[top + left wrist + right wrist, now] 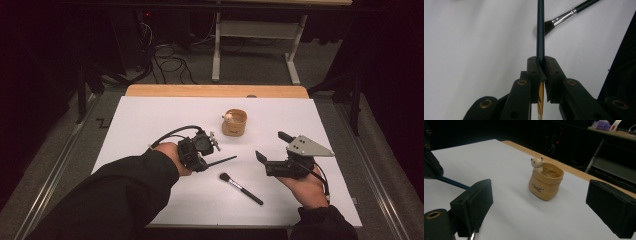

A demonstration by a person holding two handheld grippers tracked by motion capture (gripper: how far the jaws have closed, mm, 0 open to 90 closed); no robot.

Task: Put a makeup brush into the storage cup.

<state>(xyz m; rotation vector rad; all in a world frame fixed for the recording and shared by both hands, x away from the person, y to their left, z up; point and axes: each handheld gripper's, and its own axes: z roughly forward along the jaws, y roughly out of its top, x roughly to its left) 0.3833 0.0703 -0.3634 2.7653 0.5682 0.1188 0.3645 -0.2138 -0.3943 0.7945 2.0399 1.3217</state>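
While the left hand-held gripper (212,145) is pinching a thin dark brush (540,30) at centre frame, the right hand-held gripper (270,146) is hovering spread, the makeup brush (240,188) lying lower centre and the bear cup (234,122) waiting empty.

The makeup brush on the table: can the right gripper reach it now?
Probably yes. The right gripper is open and holds nothing, and the makeup brush lies free on the white table beside it, with nothing between them.

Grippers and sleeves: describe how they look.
Both grippers are black with blocky jaws on arms with brass-ringed pivots. The right gripper carries a grey three-cornered plate; the left gripper trails a black cable. The person's sleeves are black.
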